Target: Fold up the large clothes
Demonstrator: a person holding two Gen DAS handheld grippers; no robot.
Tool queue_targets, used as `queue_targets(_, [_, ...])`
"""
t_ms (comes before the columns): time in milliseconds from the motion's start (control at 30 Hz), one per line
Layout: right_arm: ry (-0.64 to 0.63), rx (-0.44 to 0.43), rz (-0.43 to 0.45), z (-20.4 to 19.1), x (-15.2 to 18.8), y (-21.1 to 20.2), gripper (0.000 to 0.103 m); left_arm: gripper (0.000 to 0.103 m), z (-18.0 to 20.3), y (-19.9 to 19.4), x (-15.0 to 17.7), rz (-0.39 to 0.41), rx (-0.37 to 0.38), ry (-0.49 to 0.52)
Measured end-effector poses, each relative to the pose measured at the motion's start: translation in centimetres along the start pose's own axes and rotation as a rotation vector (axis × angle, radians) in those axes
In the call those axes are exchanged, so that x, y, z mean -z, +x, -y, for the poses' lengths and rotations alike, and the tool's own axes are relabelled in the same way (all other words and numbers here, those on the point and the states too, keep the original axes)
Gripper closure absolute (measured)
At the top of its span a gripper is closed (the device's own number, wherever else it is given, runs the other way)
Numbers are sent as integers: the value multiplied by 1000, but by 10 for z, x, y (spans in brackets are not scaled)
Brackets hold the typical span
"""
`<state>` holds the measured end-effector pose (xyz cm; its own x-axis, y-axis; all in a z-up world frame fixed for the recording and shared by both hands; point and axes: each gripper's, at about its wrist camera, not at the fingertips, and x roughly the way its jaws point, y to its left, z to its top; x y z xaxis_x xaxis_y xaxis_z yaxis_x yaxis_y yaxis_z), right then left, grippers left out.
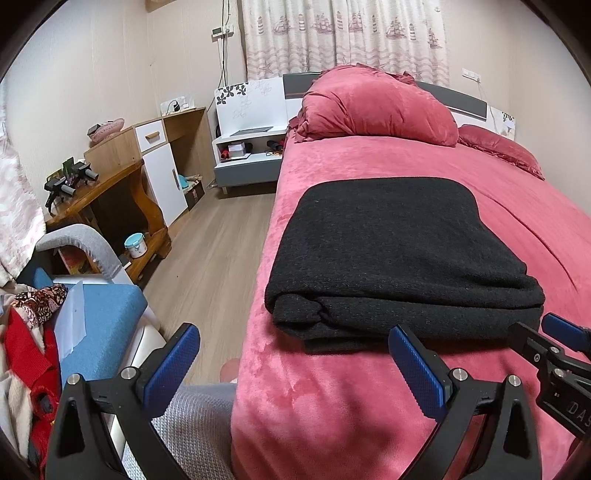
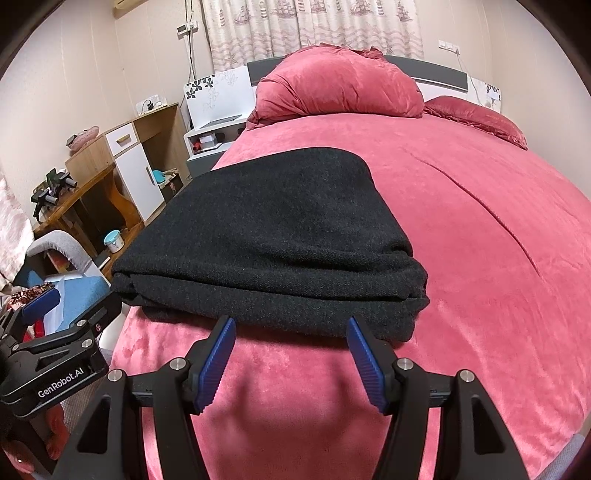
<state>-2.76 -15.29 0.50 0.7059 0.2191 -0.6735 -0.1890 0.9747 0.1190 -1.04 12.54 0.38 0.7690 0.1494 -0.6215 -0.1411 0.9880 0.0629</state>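
Black knitted clothing [image 2: 273, 240], already folded into a thick rectangle of several layers, lay flat on the pink bed [image 2: 480, 258], near the bed's left edge and its foot end. Just before its near edge was the right tool [image 2: 291, 354], with its two blue fingers [image 2: 216, 363] standing well apart and holding nothing; the tips were very near to the fabric, but I could not tell if they touched it. The left tool [image 1: 295, 363] was also spread wide and empty: its right finger [image 1: 417, 365] was over the bed just beside the near edge of the folded cloth, and its left finger [image 1: 171, 363] hung past the side of the bed, over the wooden floor [image 1: 207, 251]. Each tool appeared at the border of the other camera's view, so the two were side by side. Farther on the bed, at the head, were a big pink bundle of bedding [image 1: 376, 105] and a pink pillow [image 1: 498, 147] beside it. To the left of the bed stood a white nightstand [image 1: 247, 147], a wooden cabinet with white doors [image 1: 162, 162] and a wooden counter [image 1: 99, 188] with dark devices on it. Near the left tool was a blue chair [image 1: 99, 314] carrying red and patterned clothes [image 1: 33, 325]. A curtain with ships and lighthouses [image 1: 343, 33] covered the far wall.
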Motion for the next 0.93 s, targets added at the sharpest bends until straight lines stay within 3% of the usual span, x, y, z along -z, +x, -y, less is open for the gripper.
queue_targets(633, [-5, 0, -6, 0, 1, 2, 39, 0, -1, 0, 0, 1, 7, -7])
queue_targets(933, [-18, -7, -16, -1, 3, 6, 38, 0, -6, 2, 0, -10, -26, -31])
